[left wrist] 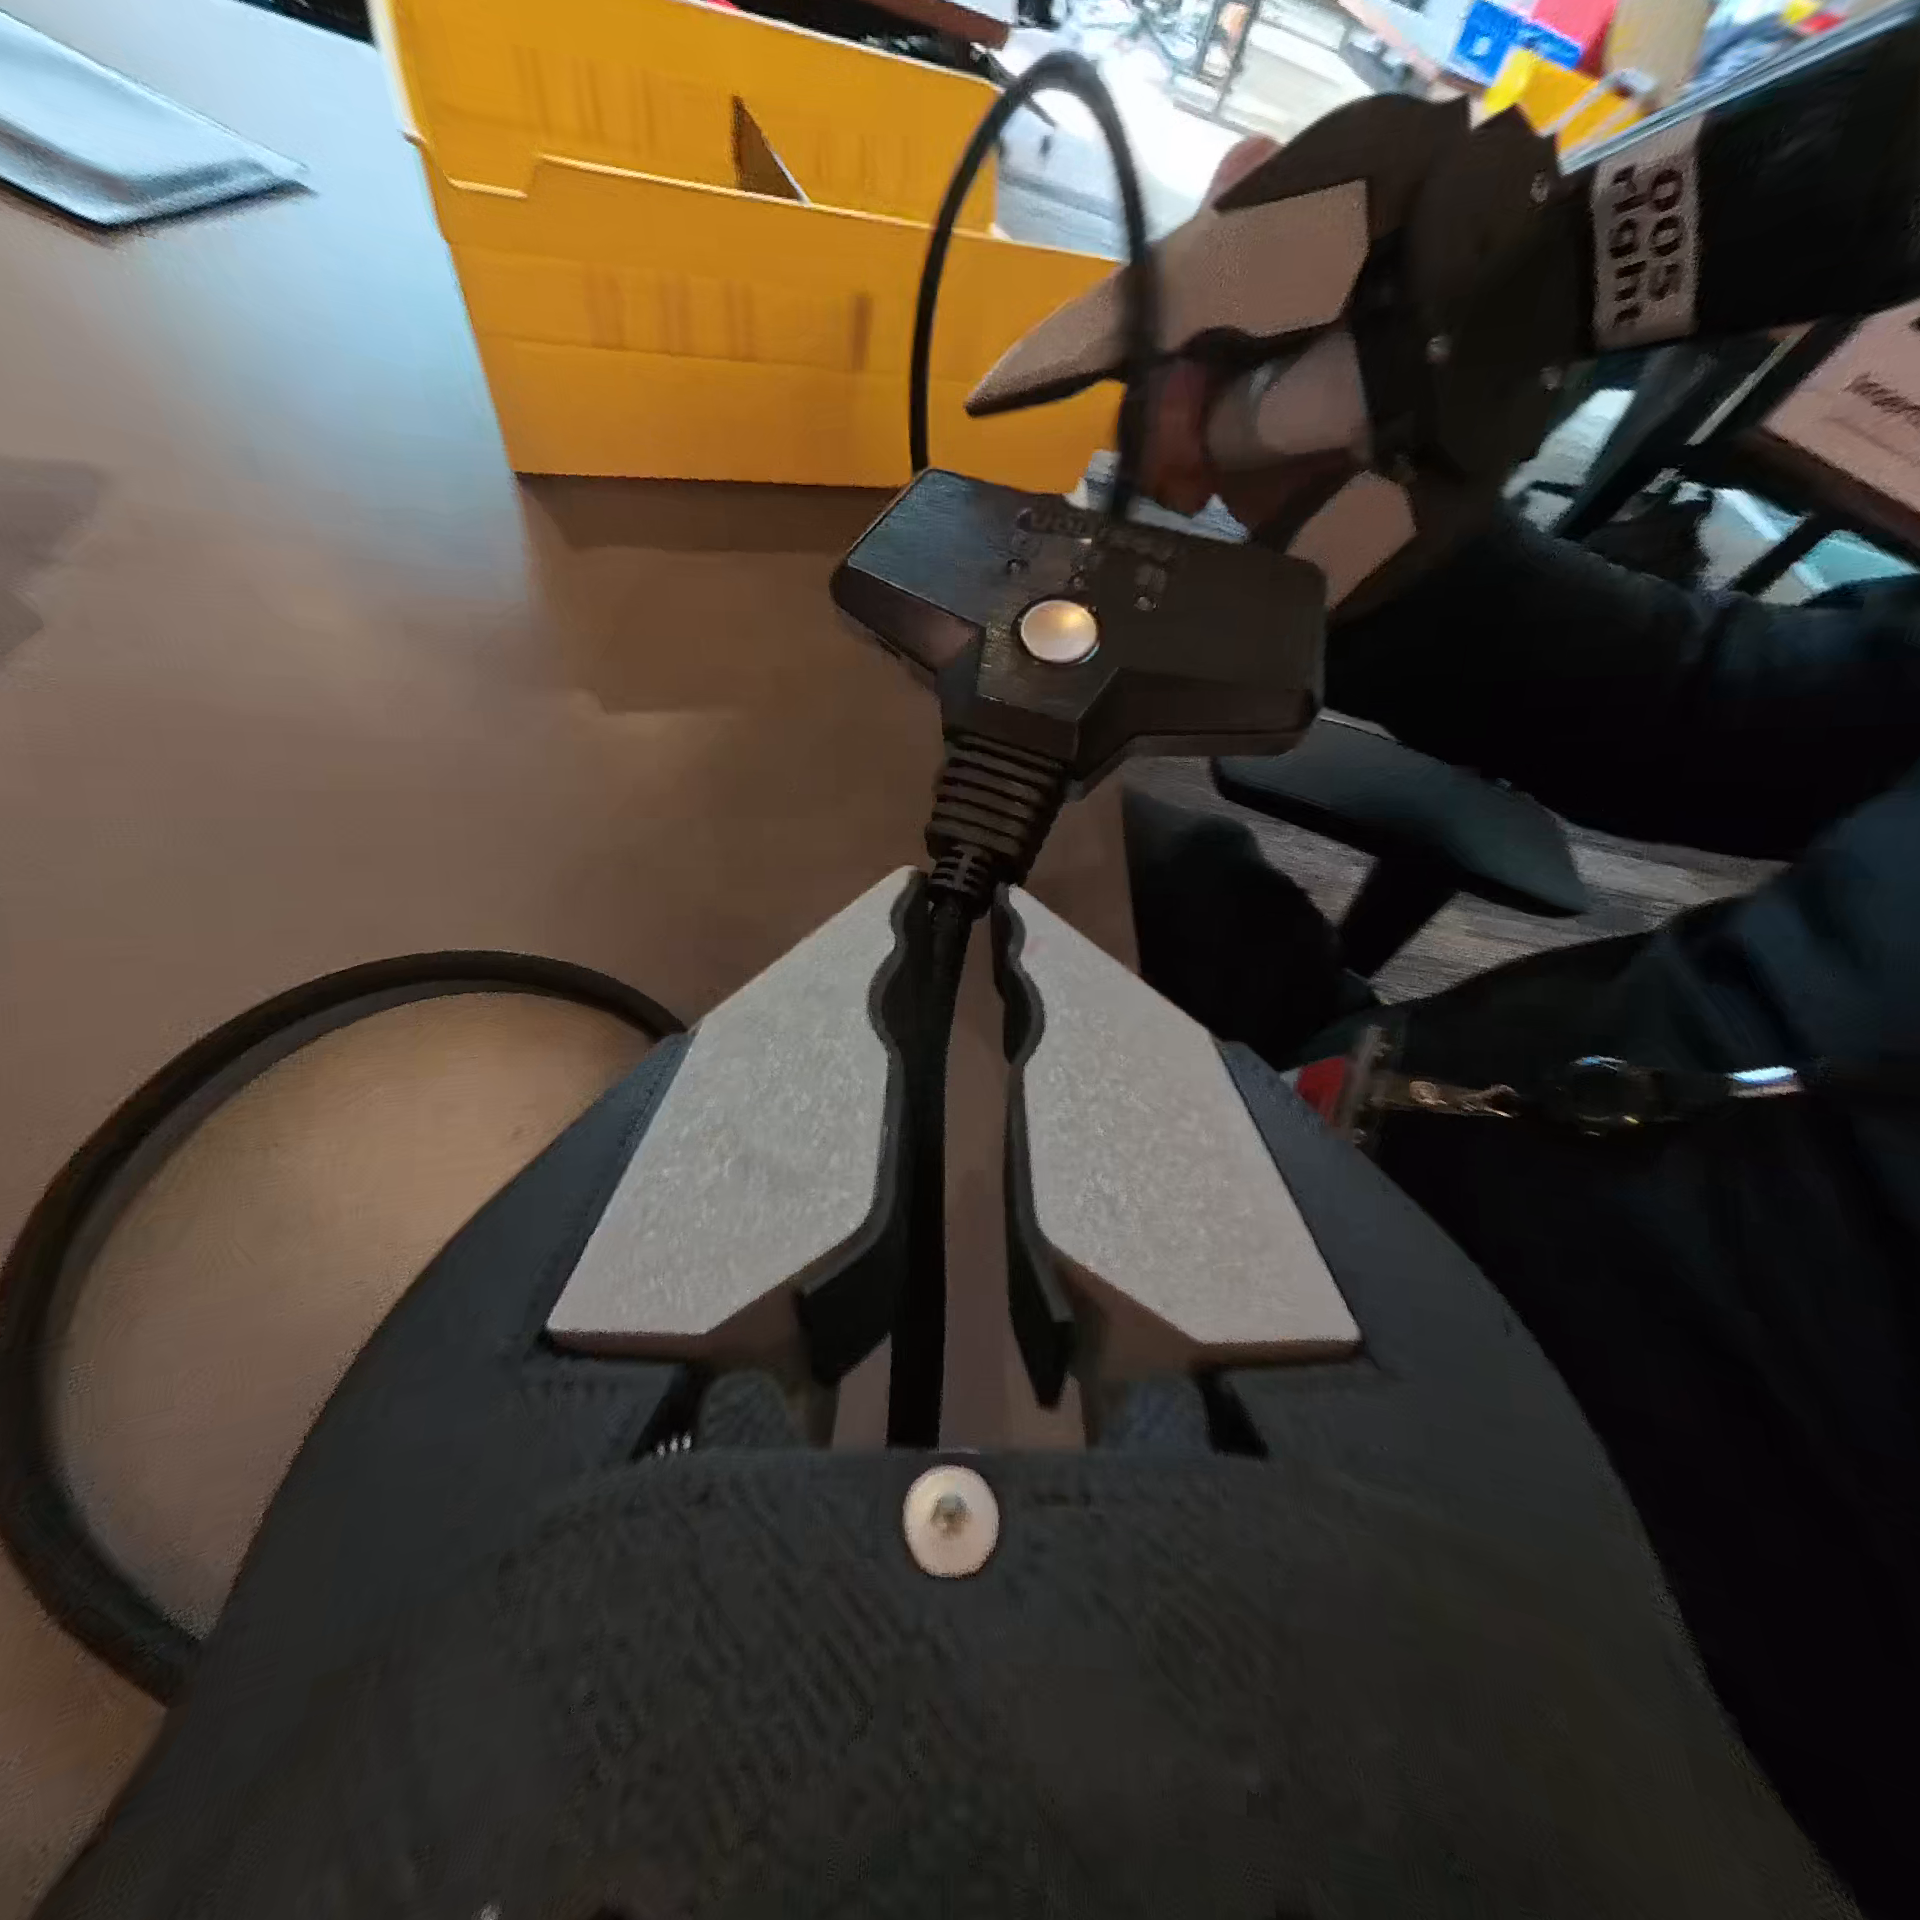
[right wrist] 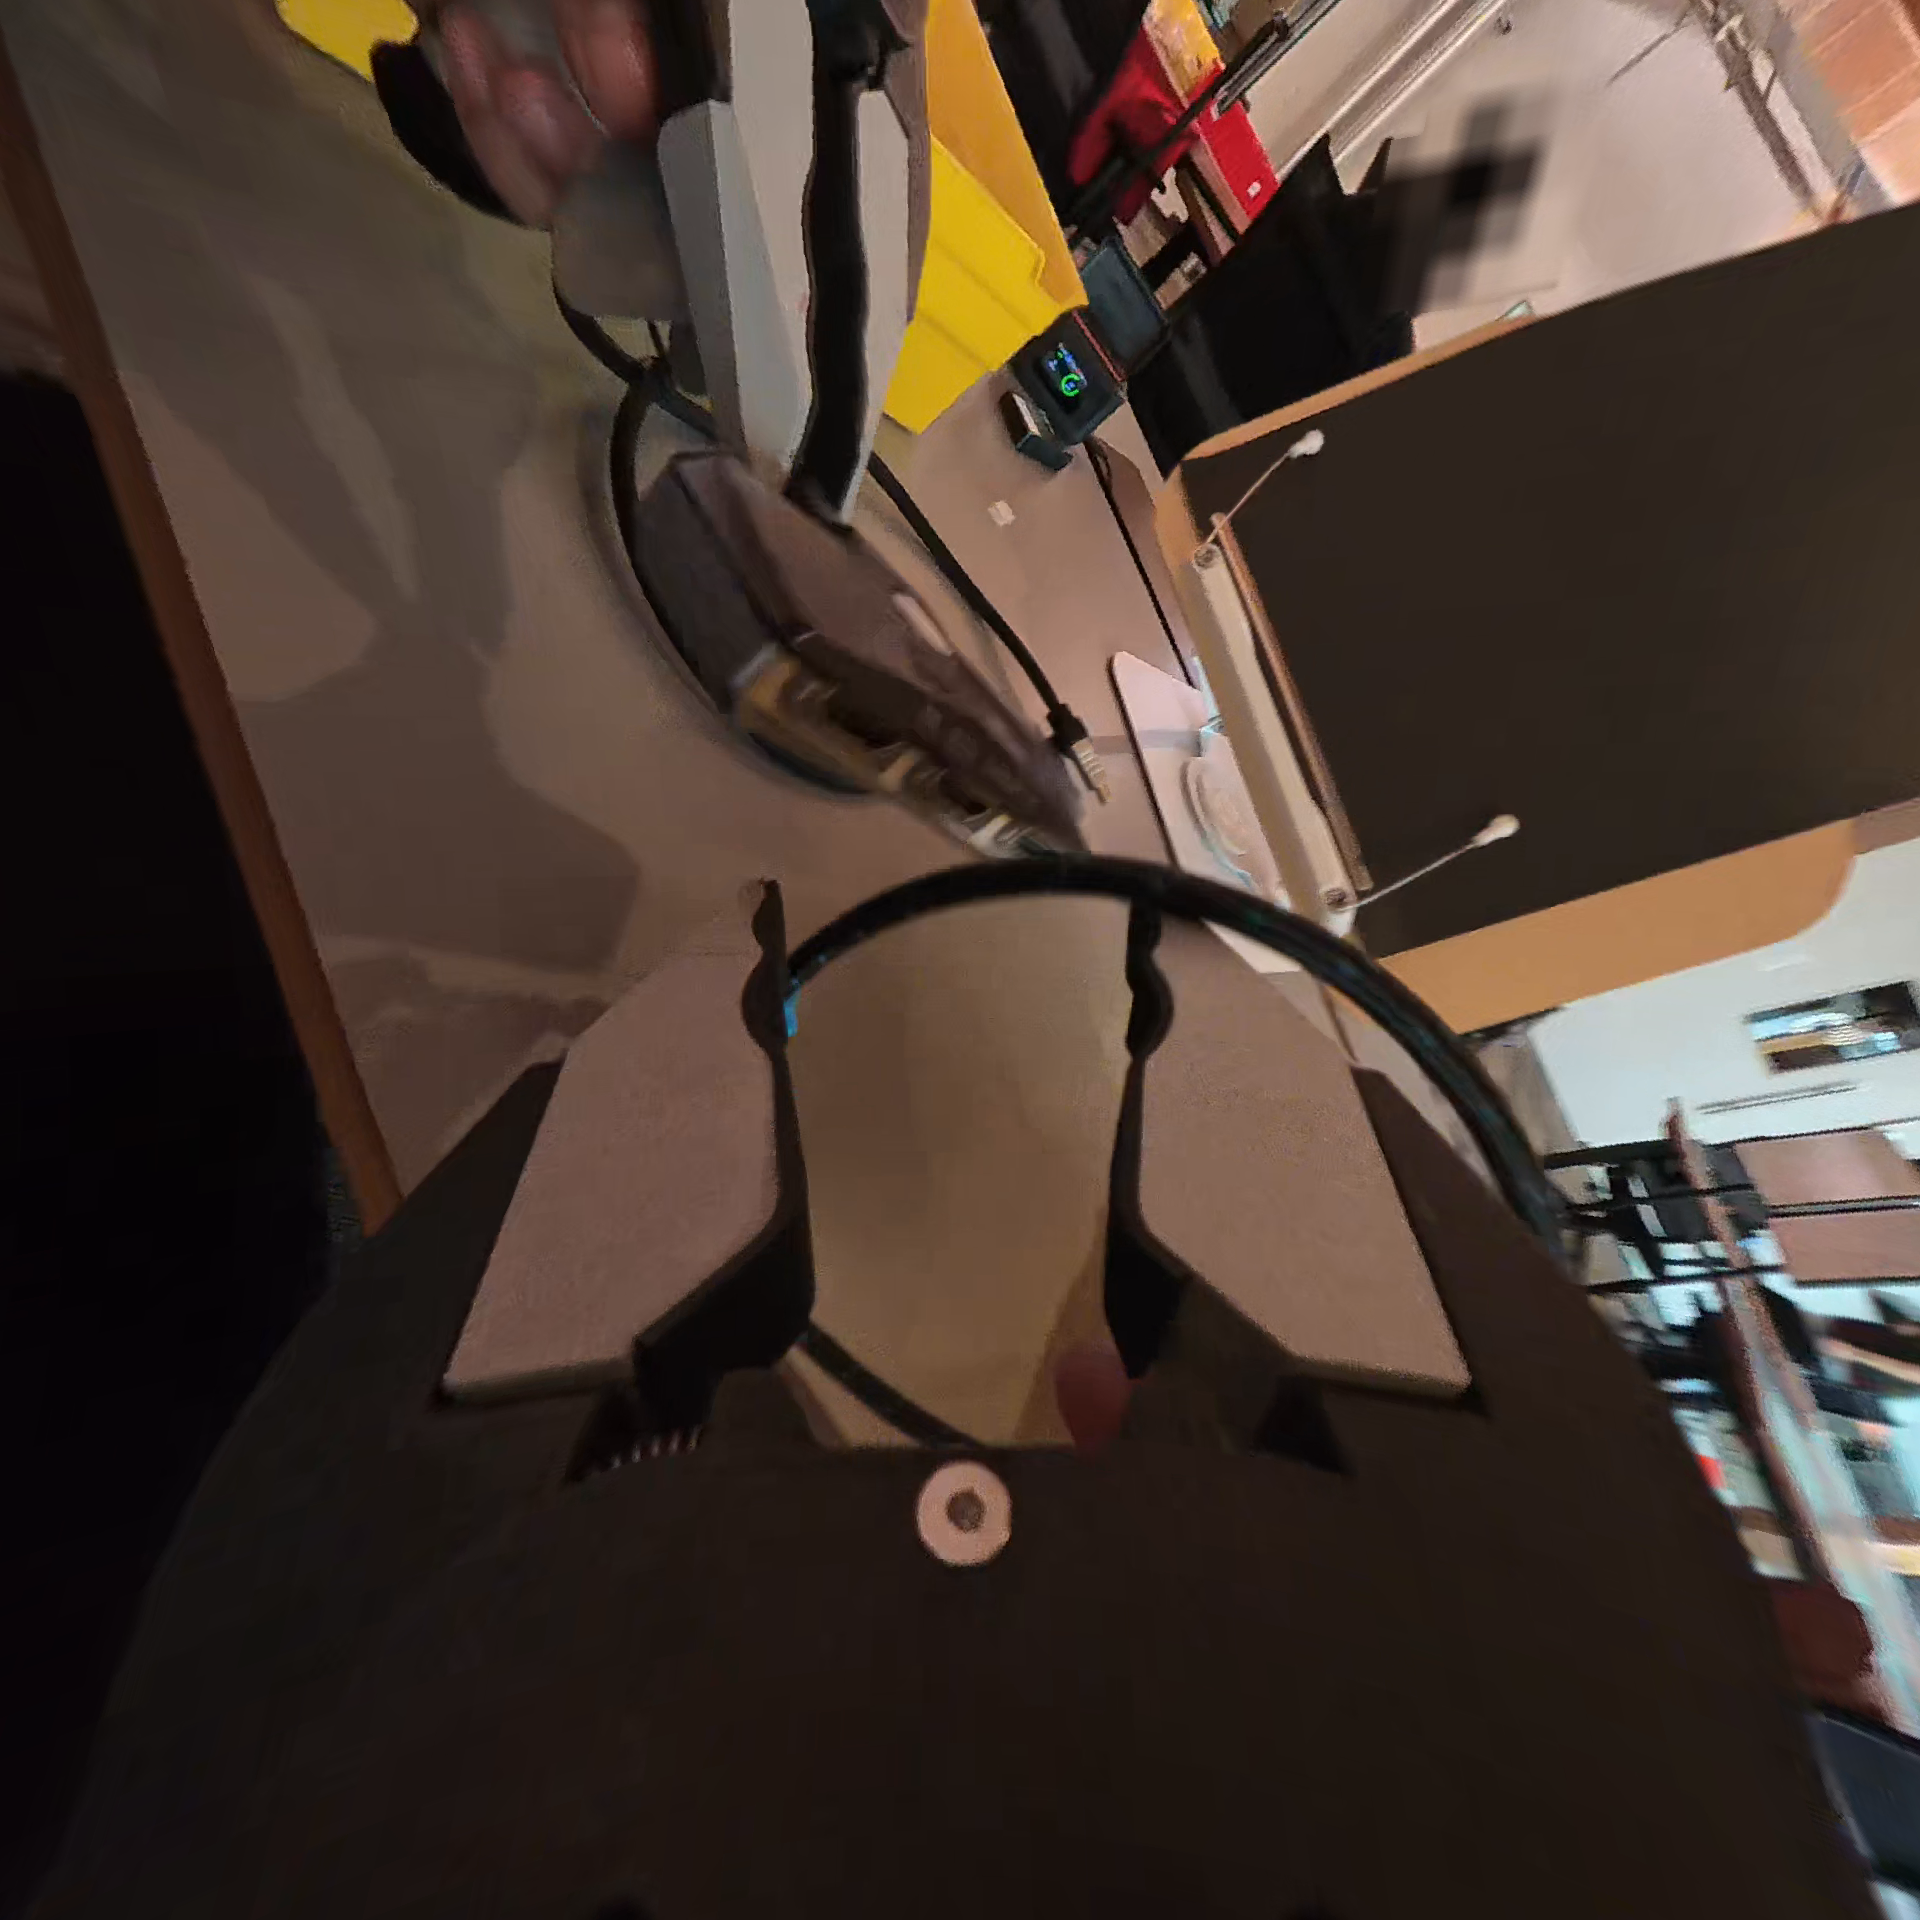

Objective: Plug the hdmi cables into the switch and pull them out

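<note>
The left gripper (left wrist: 951, 904) was clenched on the switch's thick black pigtail cable (left wrist: 920, 1143), right where the ribbed strain relief ended. The HDMI switch (left wrist: 1081, 623), a small black T-shaped box with a round silver button, hung just ahead of its fingertips, lifted off the brown table (left wrist: 312, 623).

At the far side of the switch, up and to the right of the left gripper, the right gripper (left wrist: 1049, 400) hovered by the ports. In its own view its fingers stood well apart, released, with a thin black HDMI cable (right wrist: 1039, 878) arching across their tips rather than pinched between them. Whether that cable's plug was seated in a port could not be told; the switch there was motion-blurred.

The switch looked light and rigid, but held by a flexible pigtail it would likely swing under a push. The thin cable seemed springy and slick, so the hard plug body beside the port was the better place to take hold. A yellow bin (left wrist: 727, 312) stood beyond the switch.
</note>
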